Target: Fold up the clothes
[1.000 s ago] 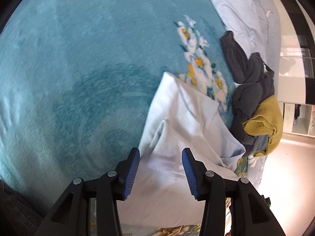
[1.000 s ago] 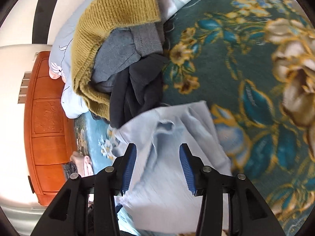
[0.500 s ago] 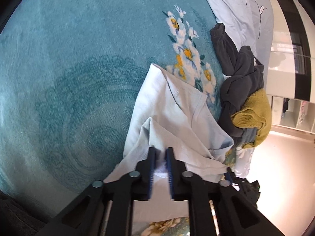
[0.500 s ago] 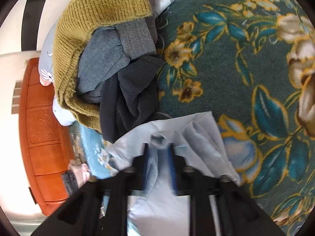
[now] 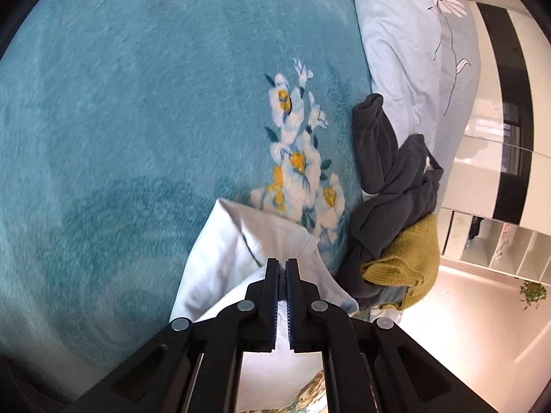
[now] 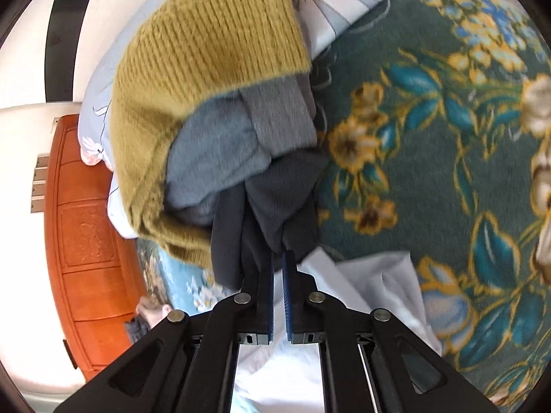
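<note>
Pale blue garment (image 5: 224, 254) lies on the bed, on a teal plush blanket (image 5: 137, 120), pinched at two spots. Left gripper (image 5: 282, 265) fingers nearly together with a fold of its cloth between the blue pads; a folded corner of the garment points away from the gripper toward the white flower print (image 5: 296, 158). Right gripper (image 6: 278, 258) fingers also narrow, the same pale cloth (image 6: 372, 275) showing below and to the right of them; what sits right at the tips is hidden by dark fabric, so the hold there can't be confirmed from that view alone.

Just beside the garment's right edge in the left view: a heap of clothes, dark grey garment (image 5: 396, 179) on top, mustard knit sweater (image 5: 413, 258) under it. In the right view the heap is dead ahead, touching the fingertips, with a grey-blue piece (image 6: 213, 158) tucked under the sweater (image 6: 213, 51).

Light blue pillow (image 5: 413, 41) beyond the heap. Open blanket wide to the left of the garment; floral dark-green section (image 6: 430, 137) open to the right in the right view. Orange wooden headboard (image 6: 86, 223) at far left there.
</note>
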Demonstrator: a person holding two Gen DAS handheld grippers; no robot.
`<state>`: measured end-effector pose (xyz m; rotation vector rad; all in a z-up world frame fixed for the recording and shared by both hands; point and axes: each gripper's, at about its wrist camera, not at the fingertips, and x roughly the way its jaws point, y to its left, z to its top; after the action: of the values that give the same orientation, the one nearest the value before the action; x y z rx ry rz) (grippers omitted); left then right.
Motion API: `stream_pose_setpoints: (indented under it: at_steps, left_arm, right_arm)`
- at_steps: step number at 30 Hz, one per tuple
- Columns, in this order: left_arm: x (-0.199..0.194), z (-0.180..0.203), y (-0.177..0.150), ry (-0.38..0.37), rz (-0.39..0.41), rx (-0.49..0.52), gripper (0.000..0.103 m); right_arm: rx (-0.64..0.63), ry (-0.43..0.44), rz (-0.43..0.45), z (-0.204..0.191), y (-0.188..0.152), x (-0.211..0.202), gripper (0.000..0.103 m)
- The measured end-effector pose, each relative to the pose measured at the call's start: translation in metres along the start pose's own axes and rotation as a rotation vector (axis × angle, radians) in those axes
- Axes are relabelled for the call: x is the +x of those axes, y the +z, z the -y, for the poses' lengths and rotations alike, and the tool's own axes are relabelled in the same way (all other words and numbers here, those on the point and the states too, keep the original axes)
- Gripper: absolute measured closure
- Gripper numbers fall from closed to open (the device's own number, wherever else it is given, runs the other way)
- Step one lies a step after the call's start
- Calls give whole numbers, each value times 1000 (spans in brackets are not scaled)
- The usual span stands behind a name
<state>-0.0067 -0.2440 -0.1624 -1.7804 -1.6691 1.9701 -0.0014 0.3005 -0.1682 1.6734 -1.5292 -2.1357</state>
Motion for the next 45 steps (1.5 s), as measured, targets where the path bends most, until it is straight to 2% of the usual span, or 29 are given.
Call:
stream_pose_setpoints:
  at_steps: [3, 7, 8, 10, 17, 21, 23, 24, 25, 30, 34, 37, 39, 42, 45]
  left_arm:
    - [5, 1, 5, 21, -4, -5, 99]
    - [8, -4, 2, 8, -10, -24, 99]
    - [8, -6, 1, 3, -12, -30, 99]
    - [9, -10, -1, -6, -15, -42, 99]
    - [9, -16, -4, -21, -19, -59, 99]
    - [8, -19, -6, -29, -23, -70, 99]
    - [5, -18, -7, -41, -20, -62, 98]
    - [3, -17, -7, -48, -18, -56, 98]
    - [1, -17, -7, -54, -16, -50, 98]
    - [-10, -12, -5, -90, 8, -26, 99]
    - [-16, -12, 11, -98, 78, -78, 100]
    - [-20, -21, 19, -117, 95, -125, 100]
    - [-25, -23, 20, -137, 98, -113, 98]
    - [-33, -17, 14, -42, 114, 10, 97]
    - [-30, -15, -1, 57, 90, 121, 97]
  right_arm:
    - [-14, -18, -13, 1, 1, -1, 98]
    - [-34, -64, -3, 7, 1, -6, 94]
    - [-37, -74, -9, 10, 2, -5, 92]
    - [-60, -106, -22, 12, 3, -3, 82]
    - [-204, -190, -42, 9, -4, 0, 79]
    - [-221, -199, -55, 12, -7, 5, 79]
    - [-226, -196, -45, 13, -10, 3, 82]
    - [-234, -189, -42, 12, -11, 1, 98]
    - [-245, -177, -40, 10, -12, -2, 99]
    - [-304, -105, 14, -4, -8, -26, 99]
    - [-298, -114, 33, -20, -8, -24, 99]
    - [-268, -154, 16, -25, -8, -10, 99]
    - [-250, -162, 10, -23, -7, -6, 99]
    - [-212, -154, 22, -16, -4, -13, 97]
    - [-190, -172, 39, -10, -3, -26, 94]
